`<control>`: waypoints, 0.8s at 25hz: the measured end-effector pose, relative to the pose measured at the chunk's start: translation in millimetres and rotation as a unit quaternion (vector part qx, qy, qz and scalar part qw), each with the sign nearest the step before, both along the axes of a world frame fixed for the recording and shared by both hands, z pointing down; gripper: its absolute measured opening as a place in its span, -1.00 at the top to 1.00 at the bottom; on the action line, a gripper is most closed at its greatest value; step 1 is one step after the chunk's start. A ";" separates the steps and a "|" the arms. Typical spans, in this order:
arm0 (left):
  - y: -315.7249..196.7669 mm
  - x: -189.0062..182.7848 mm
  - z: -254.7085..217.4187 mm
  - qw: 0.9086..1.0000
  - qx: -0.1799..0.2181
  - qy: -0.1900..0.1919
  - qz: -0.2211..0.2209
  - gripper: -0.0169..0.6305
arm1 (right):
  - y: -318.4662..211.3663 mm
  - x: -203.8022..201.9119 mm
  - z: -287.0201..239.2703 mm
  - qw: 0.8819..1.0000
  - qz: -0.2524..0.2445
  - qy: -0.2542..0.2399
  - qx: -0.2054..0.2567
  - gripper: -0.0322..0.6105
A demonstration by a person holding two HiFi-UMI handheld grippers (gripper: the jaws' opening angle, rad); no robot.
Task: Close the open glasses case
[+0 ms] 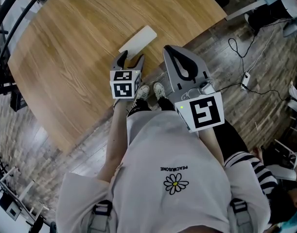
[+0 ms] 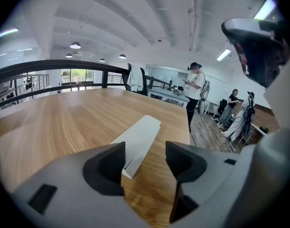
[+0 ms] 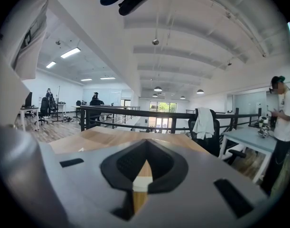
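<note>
A flat white glasses case [image 1: 138, 39] lies on the round wooden table [image 1: 80, 57], near the table's edge on my side. Its lid looks flat; I cannot tell how far it stands open. My left gripper [image 1: 129, 61] is open, just short of the case's near end and apart from it. In the left gripper view the case [image 2: 142, 133] runs away from the gap between that gripper's [image 2: 145, 151] jaws, with a slit at its near corner. My right gripper [image 1: 168, 49] is shut and holds nothing, to the right of the case. In its own view the right gripper [image 3: 145, 144] hides most of the table [image 3: 111, 139].
Beyond the table's edge is a dark plank floor with a cable and a white power strip [image 1: 245, 79] on the right. My shoes [image 1: 150, 91] stand below the grippers. A black railing [image 2: 64, 65] runs behind the table. Several people [image 2: 194, 94] stand by desks far off.
</note>
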State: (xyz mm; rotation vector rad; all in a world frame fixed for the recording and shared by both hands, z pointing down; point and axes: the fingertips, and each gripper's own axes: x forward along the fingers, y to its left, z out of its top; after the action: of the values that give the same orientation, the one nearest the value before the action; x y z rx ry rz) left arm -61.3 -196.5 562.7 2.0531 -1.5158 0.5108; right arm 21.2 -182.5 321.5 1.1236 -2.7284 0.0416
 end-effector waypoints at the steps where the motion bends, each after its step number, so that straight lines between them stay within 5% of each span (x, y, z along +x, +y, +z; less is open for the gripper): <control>1: 0.8 1.2 1.6 1.000 -0.002 -0.006 0.005 0.10 | 0.2 0.1 0.1 1.000 0.000 -0.001 0.000 0.88; 13: 0.7 -0.7 7.3 1.000 -0.012 0.004 0.008 0.10 | 1.2 -1.1 -1.9 1.000 0.007 -0.004 0.003 0.88; 20: -17.4 -0.1 -30.1 1.000 0.028 0.009 0.005 0.10 | -2.5 -1.9 -6.8 1.000 0.007 -0.004 0.013 0.88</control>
State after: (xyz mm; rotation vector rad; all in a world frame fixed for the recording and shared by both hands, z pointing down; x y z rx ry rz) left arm -61.4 -213.9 532.6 2.1045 -1.5260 0.4576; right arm 19.3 -185.0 314.7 1.1512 -2.7350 0.0126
